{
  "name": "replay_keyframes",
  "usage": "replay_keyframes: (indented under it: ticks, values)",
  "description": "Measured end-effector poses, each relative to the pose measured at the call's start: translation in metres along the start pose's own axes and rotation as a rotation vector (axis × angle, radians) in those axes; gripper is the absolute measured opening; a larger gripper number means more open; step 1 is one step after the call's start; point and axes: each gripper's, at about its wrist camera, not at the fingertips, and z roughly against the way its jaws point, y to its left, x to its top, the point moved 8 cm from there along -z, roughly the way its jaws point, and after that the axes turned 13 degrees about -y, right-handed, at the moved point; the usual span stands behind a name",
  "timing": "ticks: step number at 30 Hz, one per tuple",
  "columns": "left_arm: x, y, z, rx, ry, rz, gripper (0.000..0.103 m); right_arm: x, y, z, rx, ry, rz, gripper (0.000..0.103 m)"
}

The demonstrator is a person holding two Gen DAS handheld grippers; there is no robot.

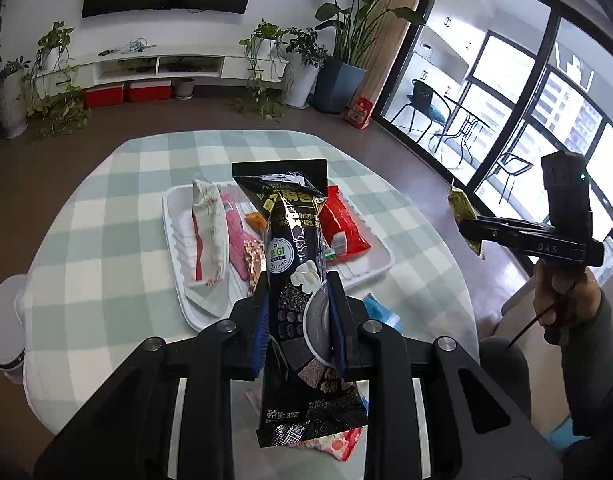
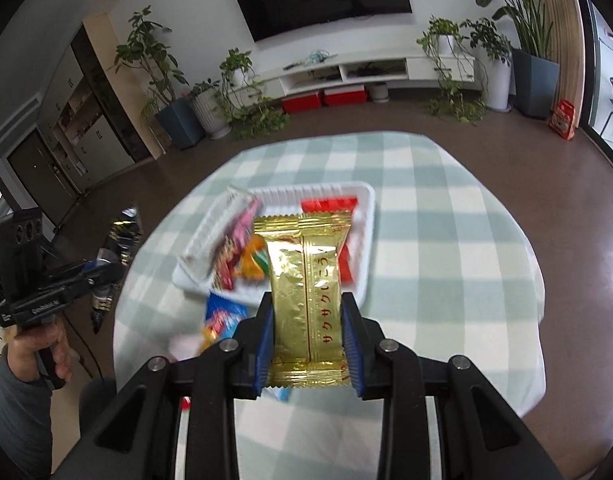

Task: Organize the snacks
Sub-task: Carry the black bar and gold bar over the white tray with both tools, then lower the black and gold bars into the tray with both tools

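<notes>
My left gripper is shut on a long black snack packet, held upright above the near side of the table. My right gripper is shut on a gold wafer packet, also lifted over the table. Beyond both lies a white tray holding several packets: a white and red one, a pink one, a red one. In the left wrist view the right gripper appears at the right with the gold packet. The left gripper shows at the left in the right wrist view.
A round table with a green checked cloth carries the tray. Loose packets lie near the front edge: a blue one and a red and white one. Plants, a TV cabinet and red boxes stand beyond.
</notes>
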Motion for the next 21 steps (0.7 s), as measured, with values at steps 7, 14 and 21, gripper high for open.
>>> replay_keyframes:
  ticks: [7,14,21]
  values:
    - [0.025,0.005,-0.056,0.015,0.039,-0.048,0.023,0.037,0.034,-0.046,0.048,-0.011,0.025,0.033]
    - [0.02,0.03,-0.11,0.036,0.09,-0.024,0.023,0.034,0.047,-0.108,0.053,0.061,0.029,0.033]
    - [0.007,0.048,-0.145,0.048,0.111,-0.007,0.023,0.016,0.043,-0.15,0.028,0.129,0.022,0.034]
